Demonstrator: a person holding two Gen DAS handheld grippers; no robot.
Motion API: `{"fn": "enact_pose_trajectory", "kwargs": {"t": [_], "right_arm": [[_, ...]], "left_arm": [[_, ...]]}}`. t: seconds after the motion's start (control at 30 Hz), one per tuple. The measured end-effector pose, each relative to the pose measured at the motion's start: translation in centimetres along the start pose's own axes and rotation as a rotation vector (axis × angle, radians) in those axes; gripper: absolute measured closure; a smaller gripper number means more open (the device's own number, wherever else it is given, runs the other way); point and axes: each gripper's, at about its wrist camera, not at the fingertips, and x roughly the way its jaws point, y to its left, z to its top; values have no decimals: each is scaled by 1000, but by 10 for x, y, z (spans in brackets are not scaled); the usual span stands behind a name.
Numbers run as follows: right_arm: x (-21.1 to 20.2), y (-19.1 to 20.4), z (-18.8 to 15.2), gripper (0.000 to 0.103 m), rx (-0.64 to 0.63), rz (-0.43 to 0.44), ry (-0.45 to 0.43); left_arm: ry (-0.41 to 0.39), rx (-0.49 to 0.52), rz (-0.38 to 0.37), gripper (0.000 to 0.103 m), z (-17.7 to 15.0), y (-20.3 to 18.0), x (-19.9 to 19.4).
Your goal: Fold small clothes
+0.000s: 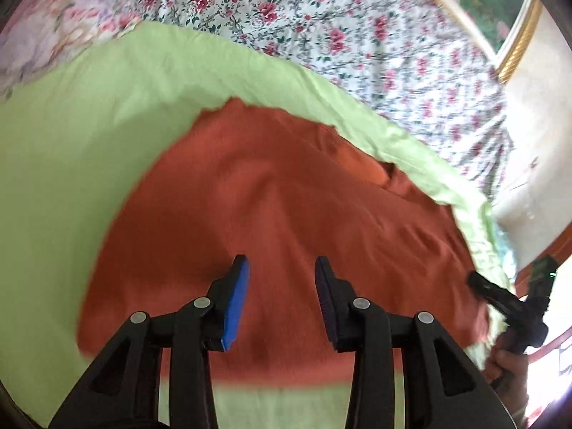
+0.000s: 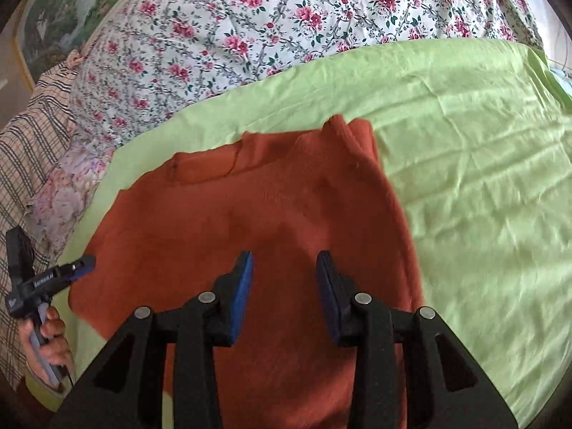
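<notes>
A rust-red small garment lies spread on a light green sheet. My left gripper hovers over its near part, open, with only cloth far below the blue pads. In the right wrist view the same garment shows a short sleeve folded onto its far left part. My right gripper hangs open above the garment's near middle, with nothing between its pads. The right gripper's tip shows at the garment's right edge. The left gripper's tip shows at its left edge.
Floral bedding lies beyond the green sheet. A plaid cloth is bunched at the far left. A gold-framed picture leans at the back right. A person's hand holds the left gripper's handle.
</notes>
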Motion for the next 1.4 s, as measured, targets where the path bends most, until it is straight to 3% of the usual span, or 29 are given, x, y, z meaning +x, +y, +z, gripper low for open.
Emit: {"fn": "enact_pose_trajectory", "kwargs": {"t": [0.2,0.47,0.57,0.73,1.1,1.2,1.27,1.4], "right_arm": [[-20,11,-35,63,24,43,-46],[-40,29,-62,62,-11,99,-102],[-49,33,-68,54,-27,140,-139],[-55,32,-72,51,-22,182,-169],[-40,24,-71,51,27,221,-117],[-41,20,-70,51,54,207,-117],[-40,20,-68,48,64,181,-96],[-36,22,-56,46,59,128,-24]], "left_arm": [[-34,-54,-46,58,-49,-2,-26],[14,-118,-38,53,-75,11,-26],[23,-171,-71,48,-81,19,-29],[15,-224,-84,46,-78,27,-29],[-63,-379,-40,46,-37,60,-12],[-79,-391,-5,58,-27,63,-10],[-86,-374,10,81,-20,60,-9],[-131,-254,35,92,-5,31,-18]]}}
